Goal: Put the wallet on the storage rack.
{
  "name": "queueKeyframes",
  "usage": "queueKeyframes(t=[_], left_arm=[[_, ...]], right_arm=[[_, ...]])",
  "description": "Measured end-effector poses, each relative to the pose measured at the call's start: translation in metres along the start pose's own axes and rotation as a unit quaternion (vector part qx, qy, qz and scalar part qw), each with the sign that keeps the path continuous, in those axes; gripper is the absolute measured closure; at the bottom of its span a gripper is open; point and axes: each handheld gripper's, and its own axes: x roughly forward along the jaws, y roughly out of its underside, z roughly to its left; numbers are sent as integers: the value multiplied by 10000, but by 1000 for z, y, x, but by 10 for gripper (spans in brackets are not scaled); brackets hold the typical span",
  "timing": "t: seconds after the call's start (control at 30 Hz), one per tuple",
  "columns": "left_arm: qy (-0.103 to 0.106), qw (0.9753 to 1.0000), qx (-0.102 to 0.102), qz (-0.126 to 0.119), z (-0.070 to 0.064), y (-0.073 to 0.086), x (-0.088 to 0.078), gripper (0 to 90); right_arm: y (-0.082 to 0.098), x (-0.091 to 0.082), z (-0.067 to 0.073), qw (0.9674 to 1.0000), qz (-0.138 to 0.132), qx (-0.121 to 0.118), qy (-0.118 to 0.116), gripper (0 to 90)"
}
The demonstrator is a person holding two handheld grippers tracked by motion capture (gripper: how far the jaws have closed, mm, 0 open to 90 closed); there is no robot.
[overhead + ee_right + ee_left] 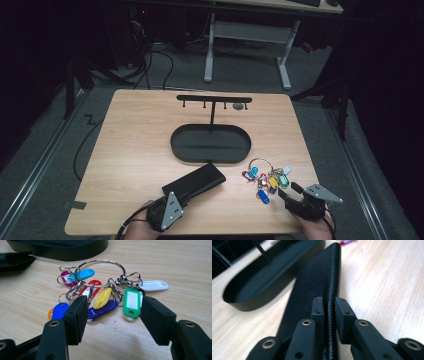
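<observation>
Wooden table [125, 150], black grained-leather wallet [319, 282]

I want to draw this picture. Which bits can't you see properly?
- Wallet: left gripper view, near end hidden behind the left gripper.
- Key ring: right gripper view, the tags' labels are too small to read.
- Small thing under the rack: high view, too small to tell.
</observation>
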Motion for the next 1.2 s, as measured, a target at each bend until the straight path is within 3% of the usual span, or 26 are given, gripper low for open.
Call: queueKeyframes(t=[0.33,0.7,0.97,1.2], left_arm=[[-71,9990,-268,-346,9,0,-11,813],[-24,9967,-590,-549,11,0,-26,820],[-37,9937,-858,-716,11,4,-39,822],[-54,9903,-1132,-800,23,9,-42,821]], right_arm=[[0,1,0,10000,26,31,-18,393],[-2,3,0,10000,-11,27,-65,393],[-10,14,7,9998,14,-85,-199,393],[-10,15,7,9997,1,-112,-207,393]])
